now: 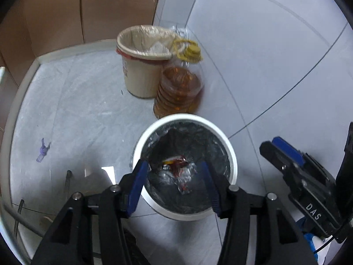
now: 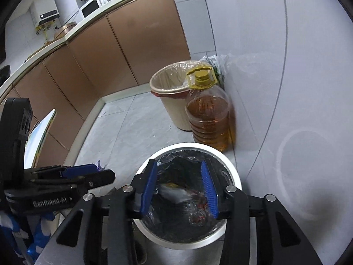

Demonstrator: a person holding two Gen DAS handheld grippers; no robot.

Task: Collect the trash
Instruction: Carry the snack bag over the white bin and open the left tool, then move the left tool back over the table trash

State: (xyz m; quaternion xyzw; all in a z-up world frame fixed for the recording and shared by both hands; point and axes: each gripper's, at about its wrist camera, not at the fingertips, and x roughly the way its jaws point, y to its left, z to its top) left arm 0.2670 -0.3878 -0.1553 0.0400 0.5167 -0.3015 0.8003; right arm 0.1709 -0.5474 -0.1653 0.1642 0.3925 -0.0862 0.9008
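Black-lined white bin (image 1: 231,154) held the crumpled wrappers (image 1: 178,172) at its bottom, both the left gripper (image 1: 174,176) and right gripper (image 2: 179,187) spread empty above it; risk judged: a low finger could snag the liner.

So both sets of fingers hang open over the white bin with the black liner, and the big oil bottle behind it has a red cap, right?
Not quite: the oil bottle has a yellow cap, as the right wrist view shows. The rest holds: the left gripper and right gripper hang with fingers open over the white bin with the black liner.
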